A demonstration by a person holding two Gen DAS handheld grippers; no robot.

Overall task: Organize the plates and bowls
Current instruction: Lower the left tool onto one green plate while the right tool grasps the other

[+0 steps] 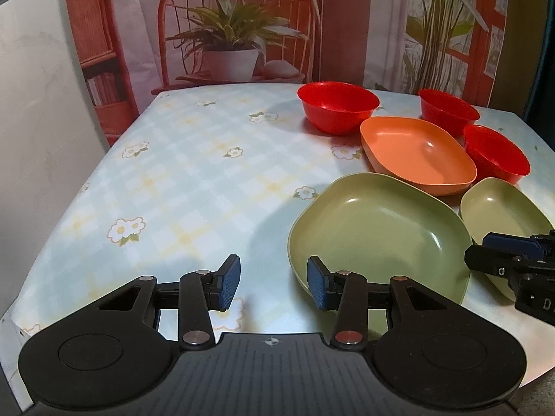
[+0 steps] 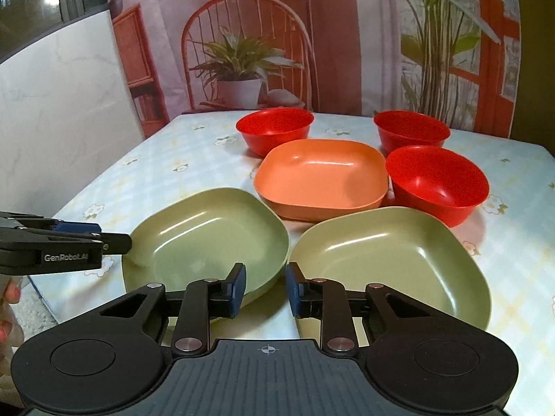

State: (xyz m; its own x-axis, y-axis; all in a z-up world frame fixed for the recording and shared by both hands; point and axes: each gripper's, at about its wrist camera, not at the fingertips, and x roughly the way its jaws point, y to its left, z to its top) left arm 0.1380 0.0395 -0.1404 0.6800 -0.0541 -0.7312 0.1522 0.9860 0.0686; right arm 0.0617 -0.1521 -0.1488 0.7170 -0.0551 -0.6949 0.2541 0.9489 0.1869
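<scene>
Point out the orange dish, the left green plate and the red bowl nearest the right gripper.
orange dish (image 2: 321, 176), right wrist view, inner floor.
left green plate (image 2: 204, 242), right wrist view, inner floor.
nearest red bowl (image 2: 437, 180), right wrist view, inner wall.

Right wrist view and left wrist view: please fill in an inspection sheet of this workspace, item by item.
Surface: table under a pale blue checked flowered cloth, lying flat.
Job's things: three round red plastic bowls, one squarish orange dish, two squarish green plates; all upright, none stacked.
Clutter: nothing seen.
Grippers: left gripper, jaws apart at the near rim of one green plate, not pressing it; right gripper, jaws apart over the gap between the green plates, holding nothing.
Cables: nothing seen.
Surroundings: printed backdrop of chair and plants; white panel at the left.
</scene>
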